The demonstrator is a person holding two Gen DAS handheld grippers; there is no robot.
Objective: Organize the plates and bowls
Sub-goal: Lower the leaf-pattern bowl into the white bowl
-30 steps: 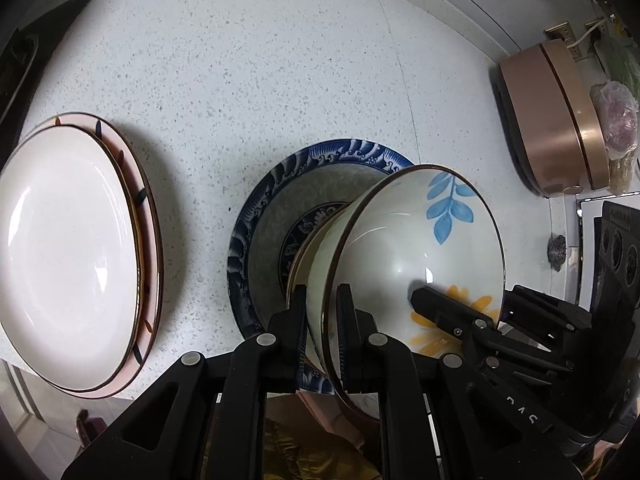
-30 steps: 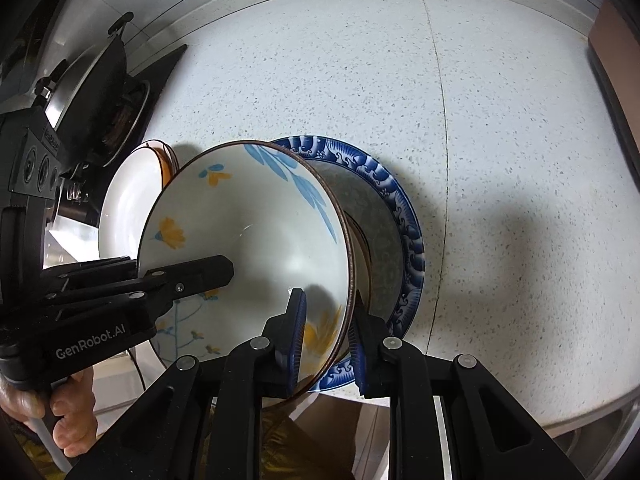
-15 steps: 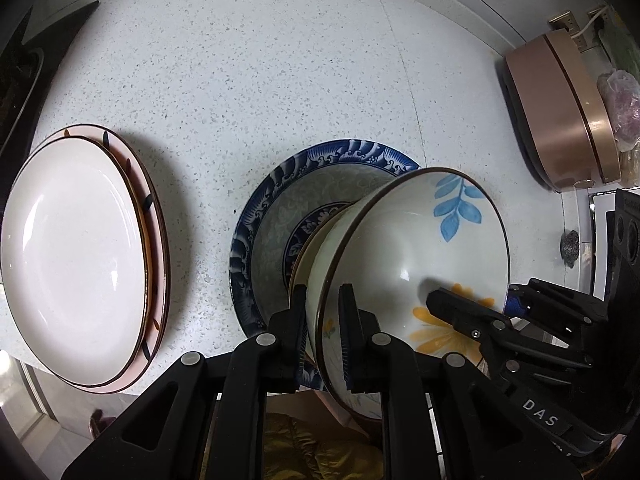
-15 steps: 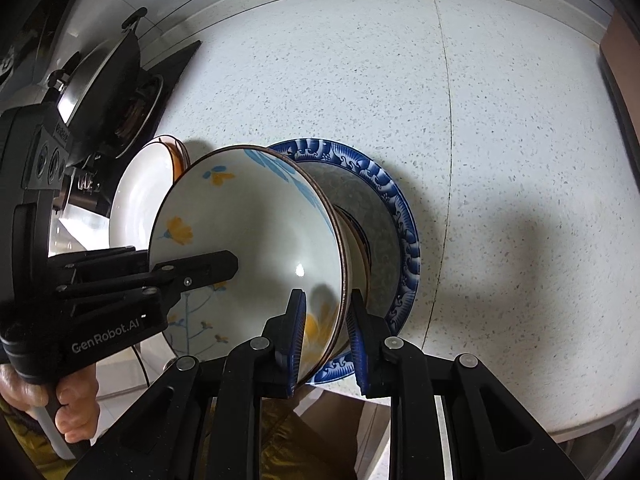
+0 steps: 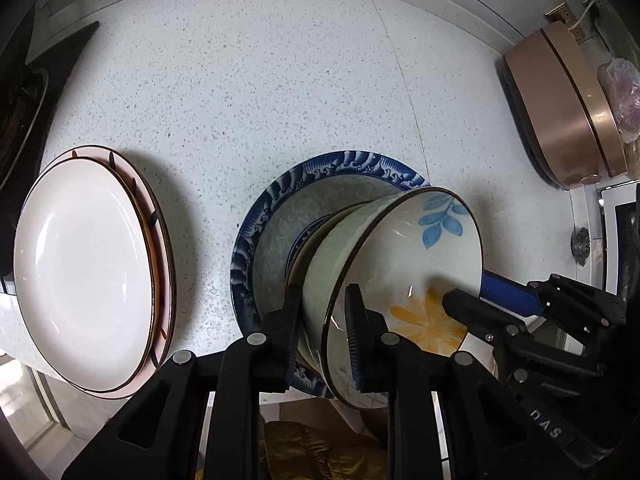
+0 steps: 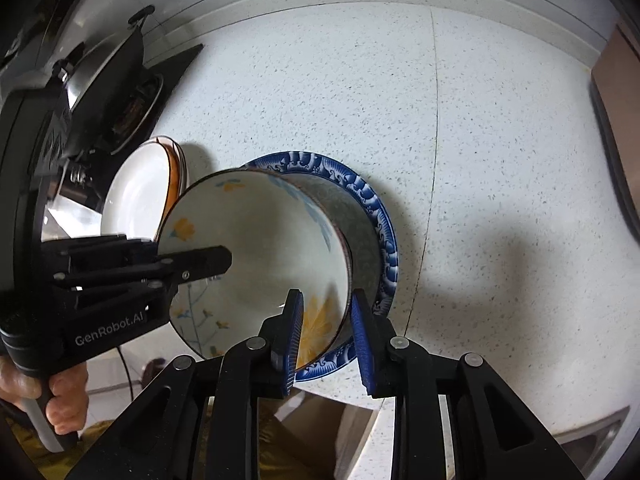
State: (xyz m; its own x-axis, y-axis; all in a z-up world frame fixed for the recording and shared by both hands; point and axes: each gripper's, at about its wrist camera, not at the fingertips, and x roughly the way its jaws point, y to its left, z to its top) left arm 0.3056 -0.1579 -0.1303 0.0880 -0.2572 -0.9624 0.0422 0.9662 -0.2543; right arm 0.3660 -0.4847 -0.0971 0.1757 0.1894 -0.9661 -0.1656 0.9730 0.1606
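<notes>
A white bowl with blue leaves and yellow flowers (image 5: 400, 256) (image 6: 260, 248) rests nested in another brown-rimmed bowl (image 5: 312, 240) on a blue wave-patterned plate (image 5: 280, 216) (image 6: 376, 216). My left gripper (image 5: 324, 320) straddles the bowl's left rim from above. Its jaws are opening, with the rim between them and little gap at the pads. My right gripper (image 6: 326, 320) straddles the opposite rim. Its jaws are opening too, with a gap showing beside the inner pad. Each gripper shows in the other's view: the right gripper (image 5: 480, 300) and the left gripper (image 6: 192, 260).
A white plate on a pink plate (image 5: 80, 264) (image 6: 132, 200) lies left of the blue plate. A rose-gold appliance (image 5: 560, 112) stands at the right, a stove with a lidded wok (image 6: 104, 76) at the far left. The blue plate overhangs the counter's front edge. A person's hand (image 6: 60, 396) holds the left gripper.
The jaws of both grippers have spread apart around the flowered bowl's rim. The bowl, the plates and both hands have hardly shifted.
</notes>
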